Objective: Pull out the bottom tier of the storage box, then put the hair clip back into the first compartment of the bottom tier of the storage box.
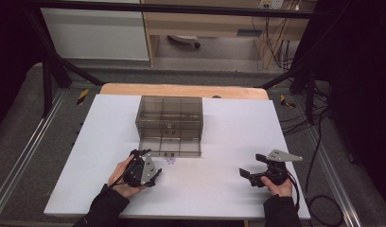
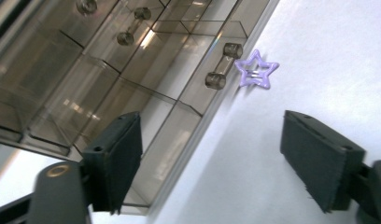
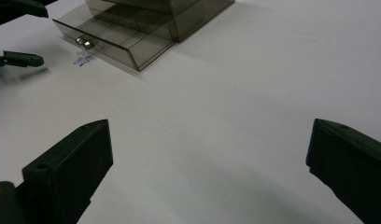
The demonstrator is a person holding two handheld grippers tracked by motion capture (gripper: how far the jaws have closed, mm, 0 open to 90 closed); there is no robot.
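Left hand-held gripper (image 2: 212,163) wide, empty; star clip (image 2: 257,72) beside drawer handle (image 2: 223,65); right hand-held gripper (image 3: 209,172) wide.

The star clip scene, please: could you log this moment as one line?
star clip: on table beside open bottom drawer | left claw: open, empty, near clip | right claw: open, empty, apart

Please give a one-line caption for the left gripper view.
Open left gripper faces a purple star hair clip beside the pulled-out drawer.

No legible text or signs anywhere
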